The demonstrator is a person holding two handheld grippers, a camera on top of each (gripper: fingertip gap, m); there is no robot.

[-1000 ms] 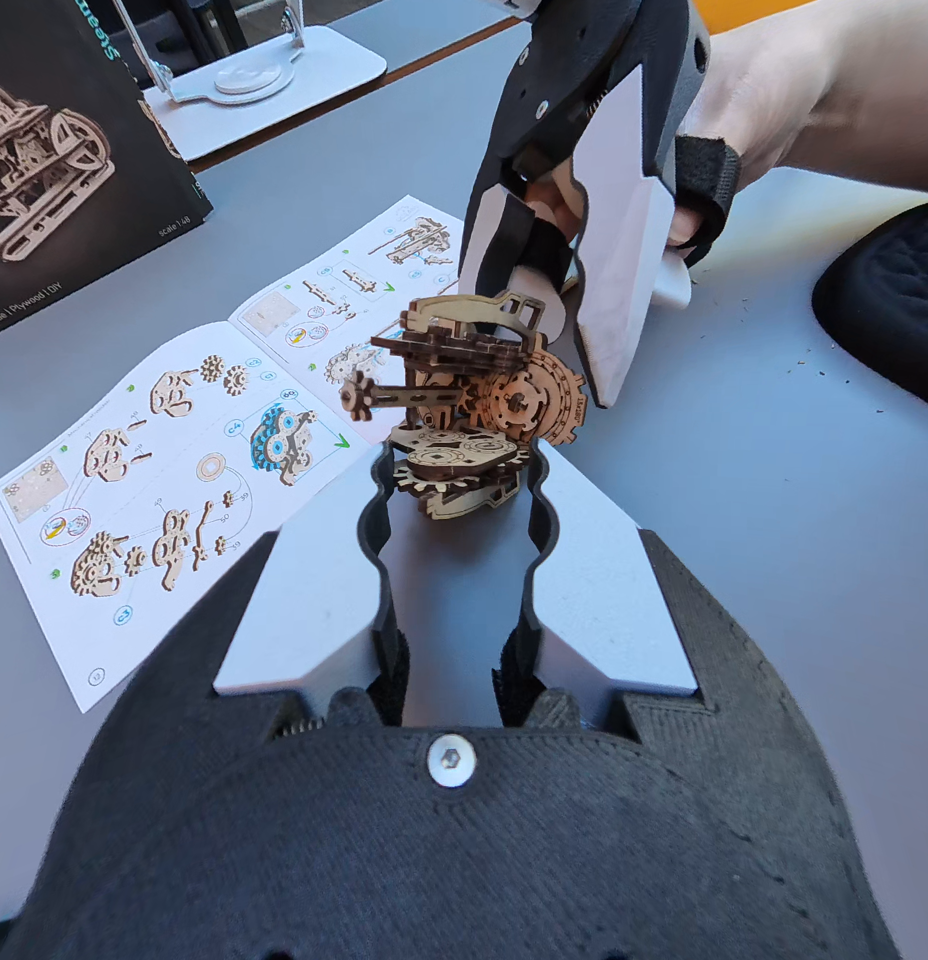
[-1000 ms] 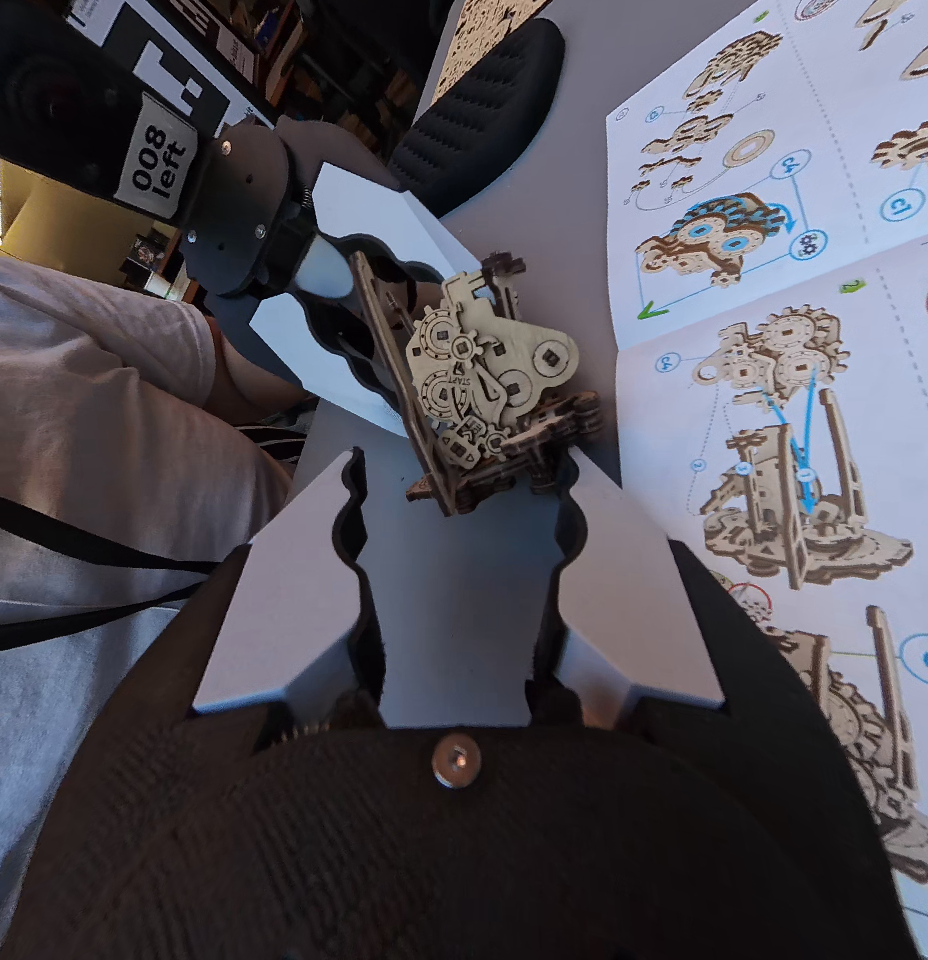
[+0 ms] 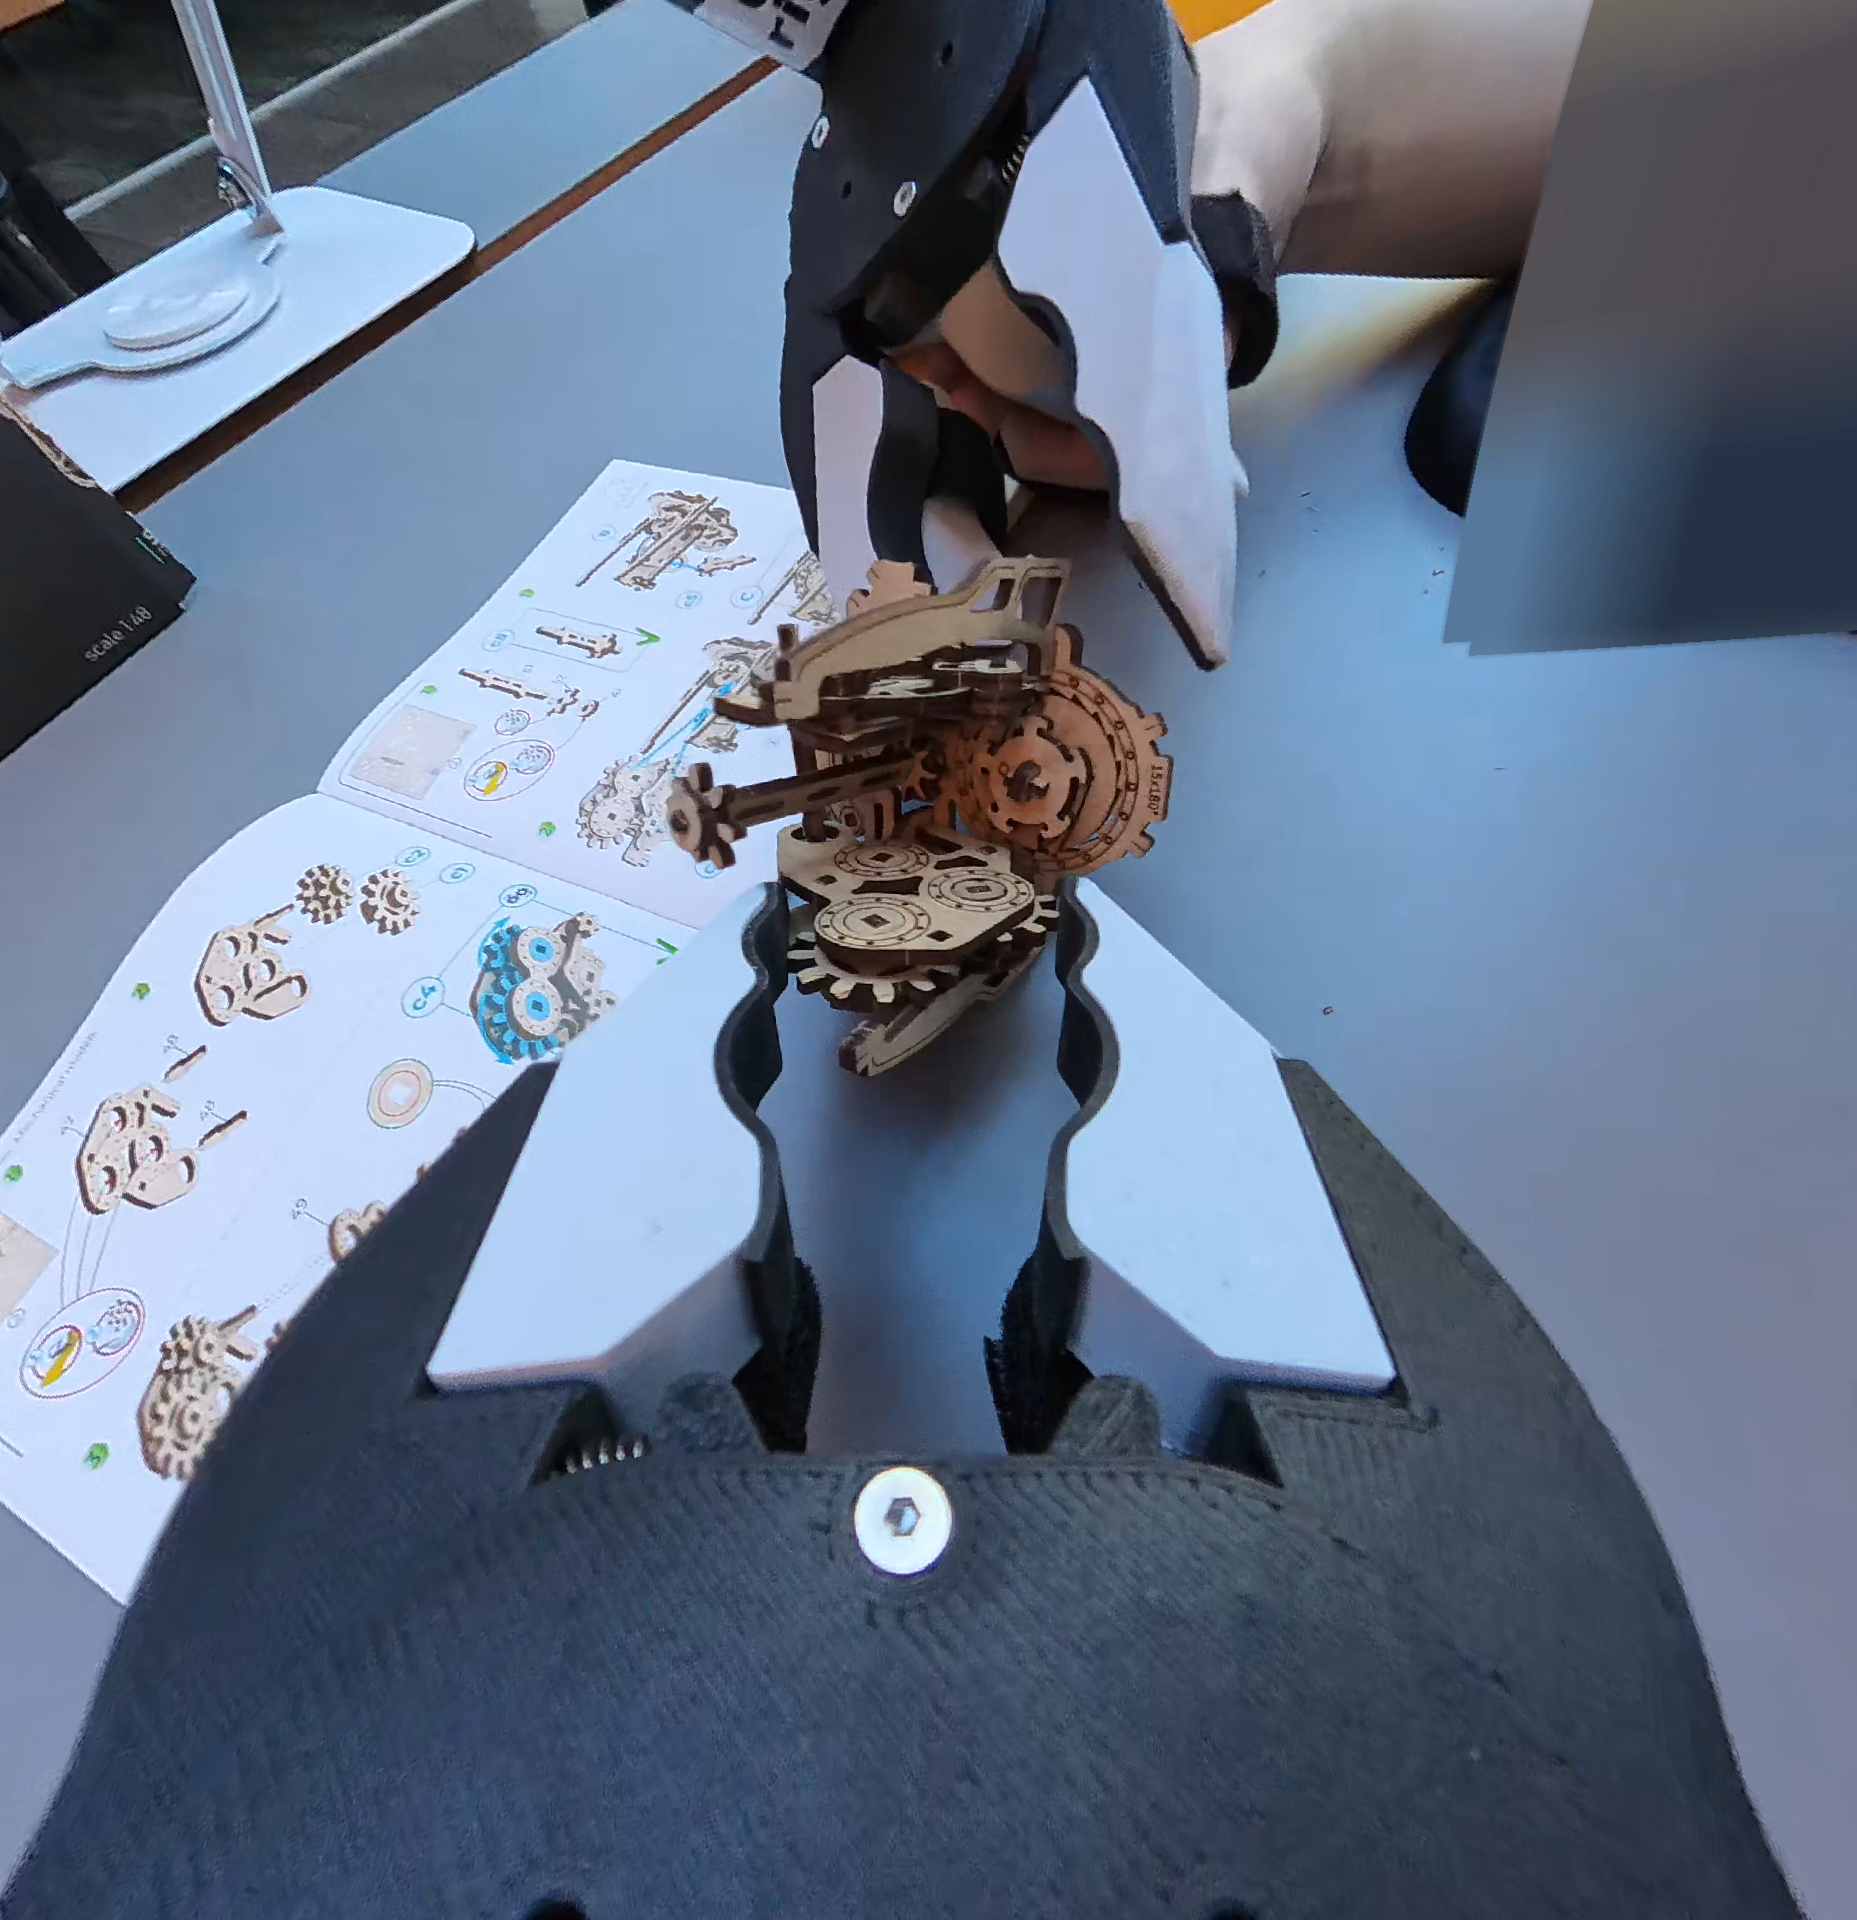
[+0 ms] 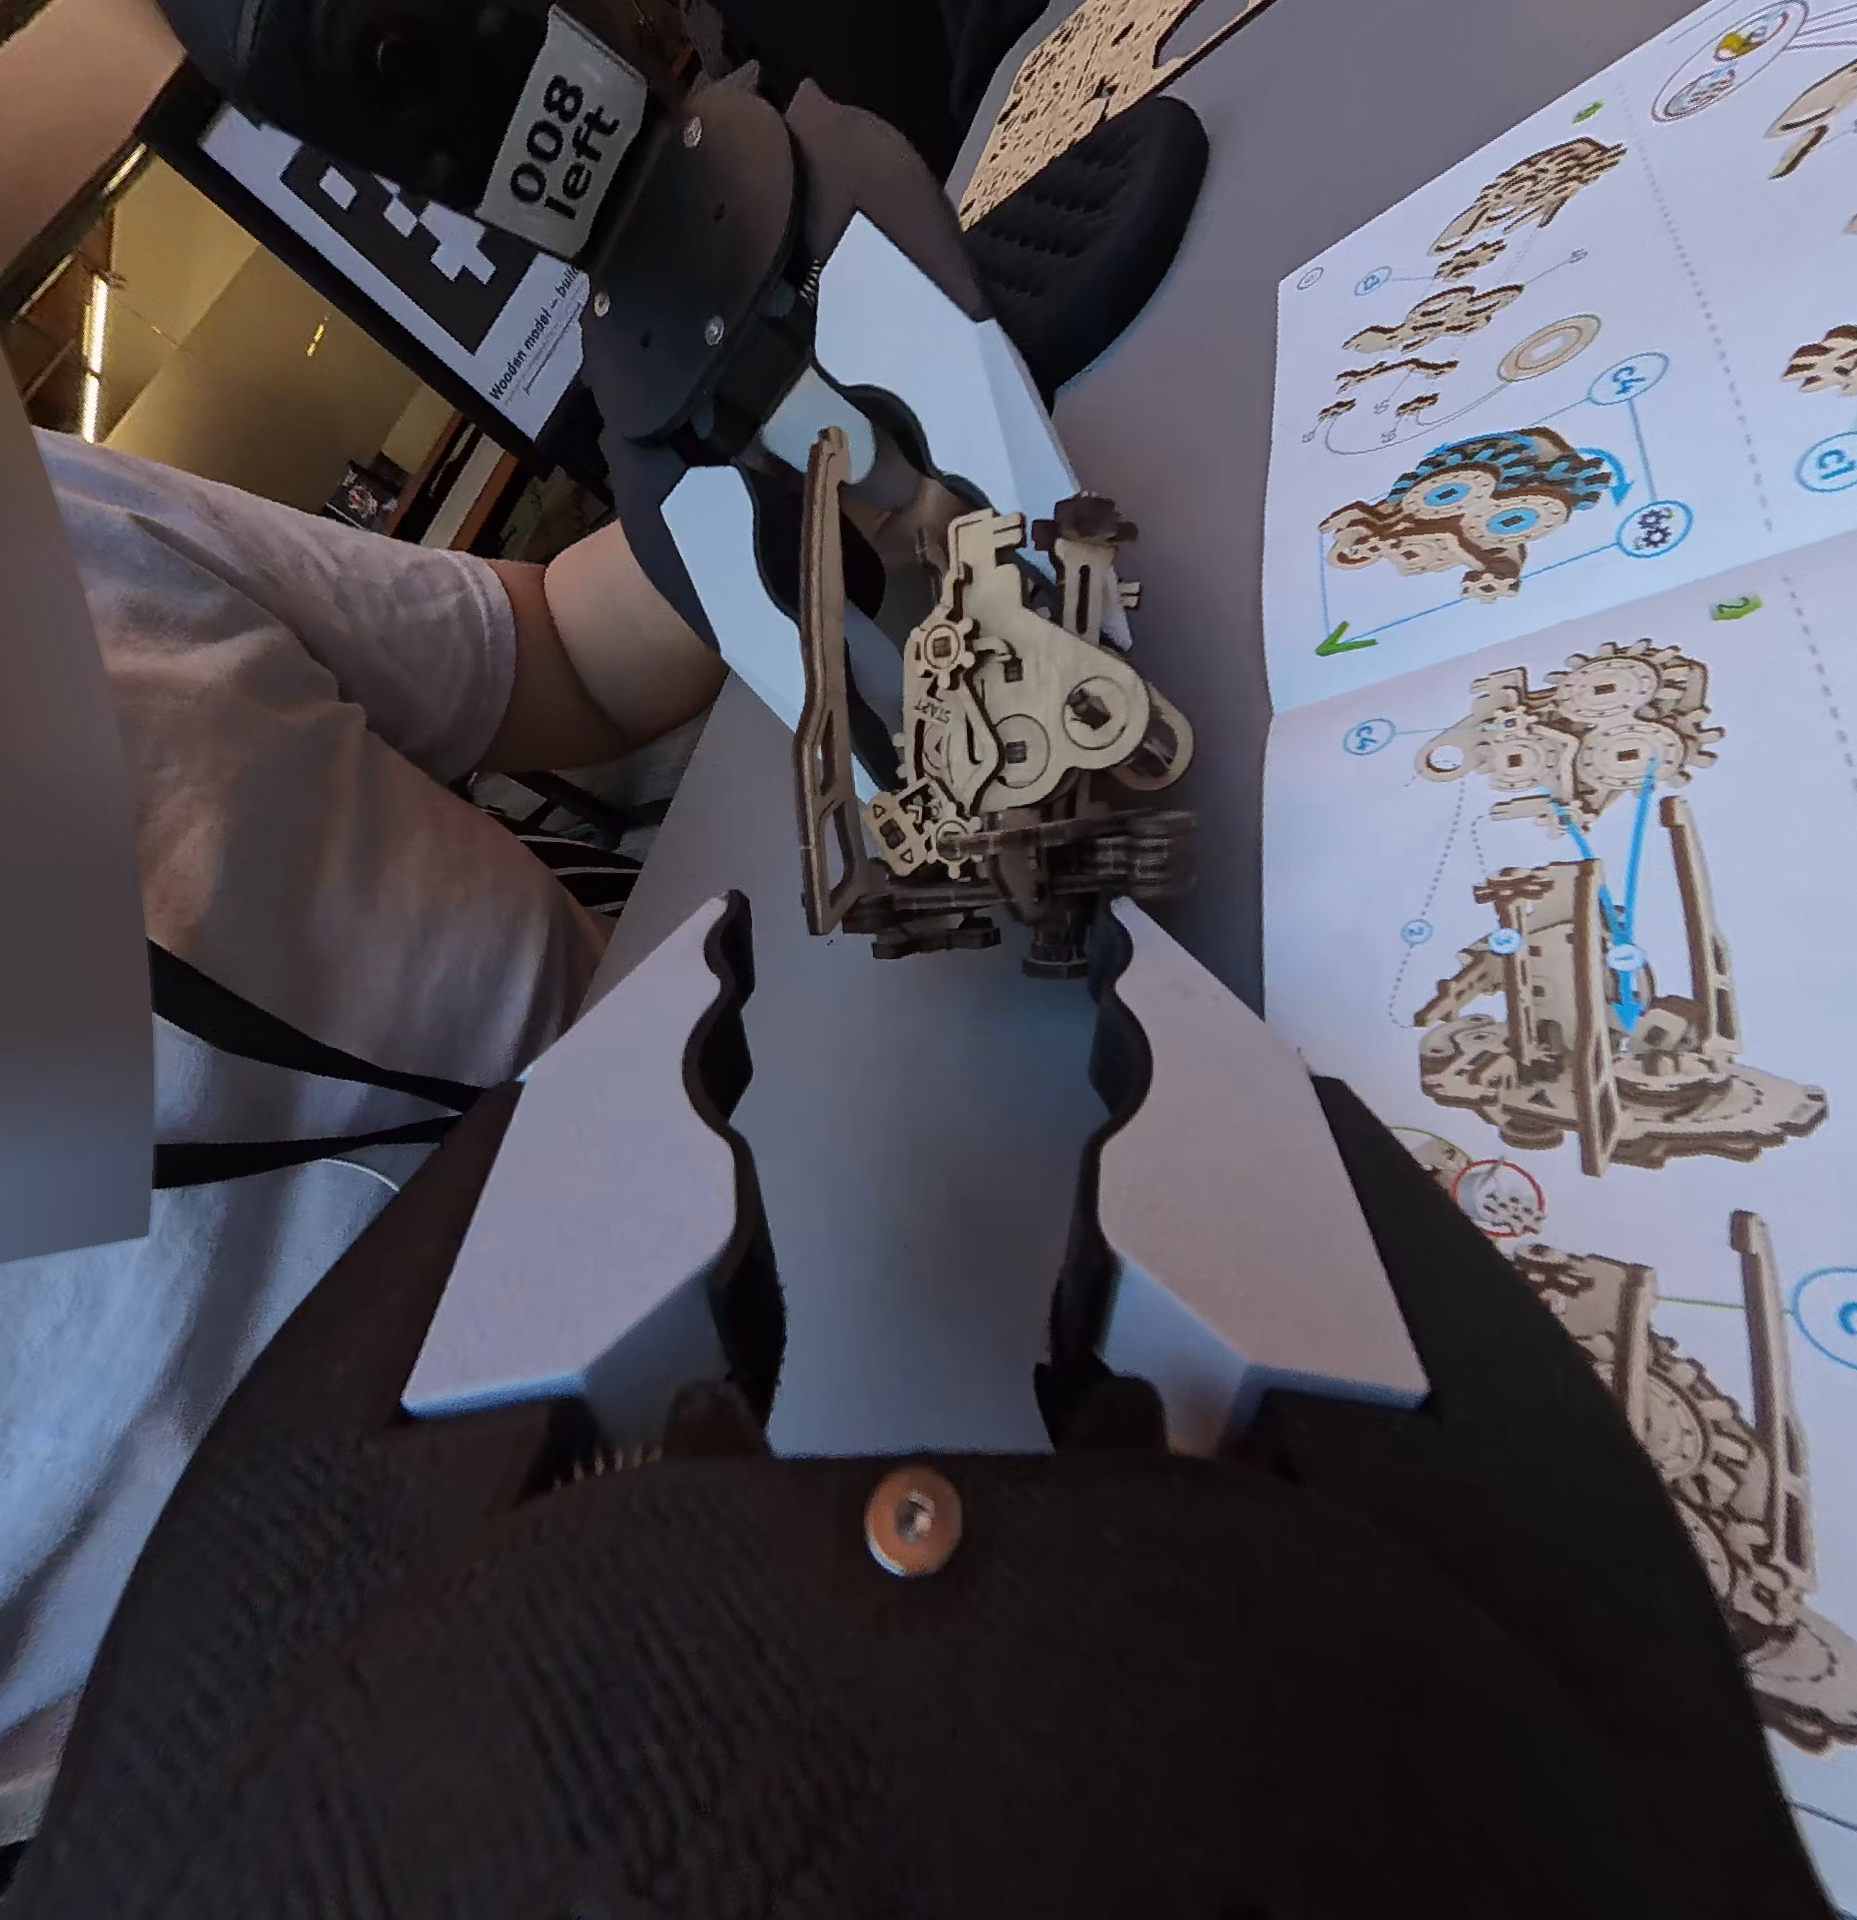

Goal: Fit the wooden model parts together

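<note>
Left wrist view: left gripper (image 3: 913, 925) has its jaws closed on the lower gear block of the wooden model (image 3: 934, 790), held at the fingertips, clear of the grey table (image 3: 1475, 1039). A toothed shaft sticks out to the left of the jaws; a large gear wheel sits up and to the right. Right gripper (image 3: 1017, 582) comes in from beyond the model, jaws spread, tips at the model's top frame; contact cannot be told. Instruction booklet (image 3: 311, 997) lies open on the table left of the jaws.

Right wrist view: right gripper (image 4: 919, 925) jaws stand apart, the model (image 4: 997, 748) just ahead of the tips. The right tip is at the model's base; the left tip is clear of it. Left gripper (image 4: 799, 488) holds the model from the far side. Booklet (image 4: 1578, 727) lies to the right of the jaws.
</note>
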